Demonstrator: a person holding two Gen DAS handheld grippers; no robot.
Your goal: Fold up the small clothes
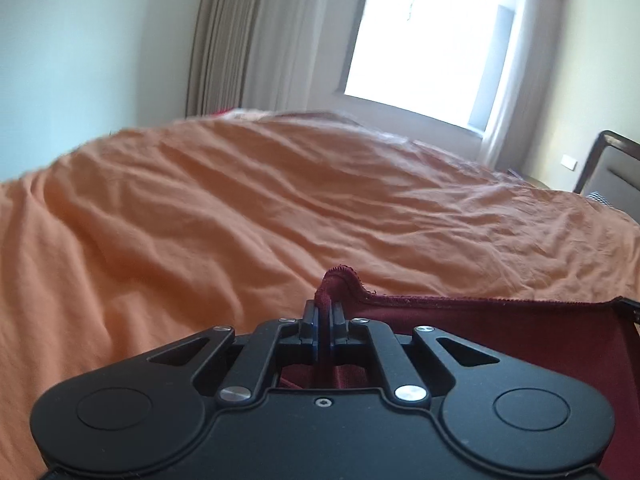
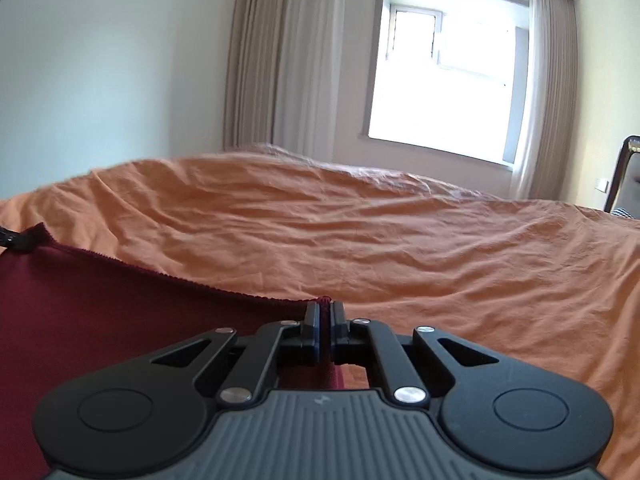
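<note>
A dark red cloth is stretched between both grippers above an orange bedsheet. My left gripper is shut on one corner of it; a bunched bit of hem pokes up past the fingertips. In the right wrist view the same dark red cloth spreads to the left, its top hem running taut from the far left to my right gripper, which is shut on the other corner. The tip of the other gripper shows at that view's far left edge. The cloth's lower part is hidden behind the gripper bodies.
The orange bedsheet is wrinkled and fills the middle of both views. Beyond it are a bright window with beige curtains, pale walls, and a dark-framed headboard at the right edge.
</note>
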